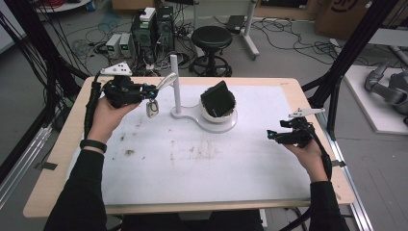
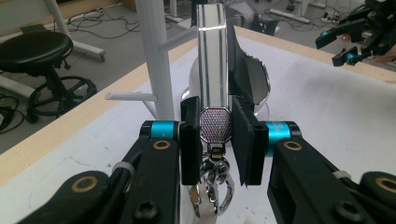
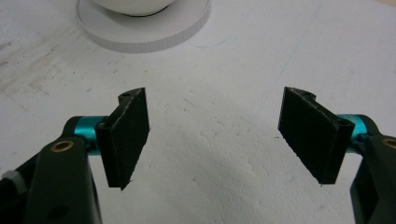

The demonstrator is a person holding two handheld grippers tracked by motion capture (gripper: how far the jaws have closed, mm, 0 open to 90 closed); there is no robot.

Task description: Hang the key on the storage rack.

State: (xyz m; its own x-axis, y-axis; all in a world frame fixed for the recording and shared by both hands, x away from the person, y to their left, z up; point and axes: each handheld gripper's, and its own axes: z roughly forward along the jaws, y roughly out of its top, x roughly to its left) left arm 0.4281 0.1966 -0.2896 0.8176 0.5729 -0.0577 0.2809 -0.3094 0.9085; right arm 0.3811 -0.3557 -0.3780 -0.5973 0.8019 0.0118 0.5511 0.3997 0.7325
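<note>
Beside the white peg stand [image 1: 176,89] at the counter's [image 1: 192,163] far side, left tongs [image 1: 153,89] held clamped on a chrome keychain [image 2: 215,93], gripped near its hexagonal end so the clasp ring [image 2: 214,186] dangled free below, probably for hooking over a peg [image 2: 126,96]. Nearby on the stand's base [image 1: 231,126], a white bowl [image 1: 217,115] with dark contents. Over at the counter's right edge, right tongs [image 3: 215,135] kept wide apart, gripping nothing, hovering low above bare surface, apparently in reserve.
</note>
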